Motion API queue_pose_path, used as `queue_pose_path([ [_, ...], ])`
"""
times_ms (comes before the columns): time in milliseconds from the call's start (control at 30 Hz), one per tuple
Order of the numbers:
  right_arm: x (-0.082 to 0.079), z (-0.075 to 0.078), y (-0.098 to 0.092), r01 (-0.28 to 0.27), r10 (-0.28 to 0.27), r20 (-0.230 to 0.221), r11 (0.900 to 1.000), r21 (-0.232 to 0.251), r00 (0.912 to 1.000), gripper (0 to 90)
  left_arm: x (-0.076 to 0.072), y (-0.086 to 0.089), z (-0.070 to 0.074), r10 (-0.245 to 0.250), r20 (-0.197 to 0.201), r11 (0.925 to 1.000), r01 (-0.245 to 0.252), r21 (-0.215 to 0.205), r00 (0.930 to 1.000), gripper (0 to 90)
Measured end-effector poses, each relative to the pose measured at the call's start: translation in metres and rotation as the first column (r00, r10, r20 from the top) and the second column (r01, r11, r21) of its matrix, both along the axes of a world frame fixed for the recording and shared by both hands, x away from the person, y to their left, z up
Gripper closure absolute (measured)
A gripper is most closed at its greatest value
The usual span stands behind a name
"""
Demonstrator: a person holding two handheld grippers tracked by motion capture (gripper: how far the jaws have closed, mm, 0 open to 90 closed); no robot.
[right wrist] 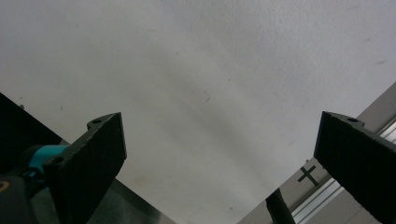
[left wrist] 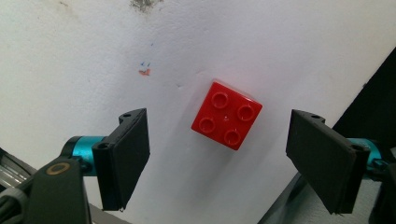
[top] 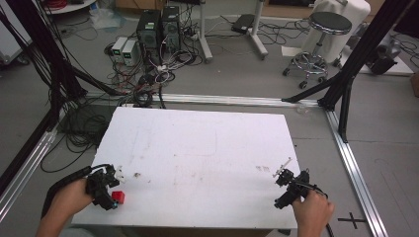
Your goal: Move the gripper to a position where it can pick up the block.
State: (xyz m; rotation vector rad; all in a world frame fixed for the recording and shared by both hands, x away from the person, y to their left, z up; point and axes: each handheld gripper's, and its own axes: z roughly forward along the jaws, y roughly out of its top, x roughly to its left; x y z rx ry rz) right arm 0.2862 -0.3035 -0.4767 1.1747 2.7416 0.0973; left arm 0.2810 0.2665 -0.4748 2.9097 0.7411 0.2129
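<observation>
The white table (top: 197, 148) lies bare across its middle and far side, leaving wide passage. The sole obstacle is a red brick (left wrist: 227, 114) near the left front corner, sitting between the spread jaws of the left tool (left wrist: 217, 163), touching neither.

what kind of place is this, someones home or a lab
Most likely a lab or data-recording workspace, not a home: a white table sits inside a black metal frame, with computer towers and tangled cables on a bare grey floor, plus a rolling stool.
</observation>
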Motion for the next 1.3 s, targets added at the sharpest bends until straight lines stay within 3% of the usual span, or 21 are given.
queue_pose_path([
  [900, -0.0028, 0.0013, -0.0025, -0.003, 0.002, 0.013, 1.000, 0.011, 0.9999, 1.5, -0.0004, -0.0008, 0.0000, -0.006, 0.013, 0.9999, 0.006, -0.011, 0.9999, 21.9],
  [1300, -0.0048, -0.0009, -0.0055, 0.003, -0.003, 0.011, 1.000, 0.021, 0.9999, 1.5, -0.0032, 0.0004, 0.0021, -0.052, 0.016, 0.9986, 0.052, 0.005, 0.9985, 21.9],
])
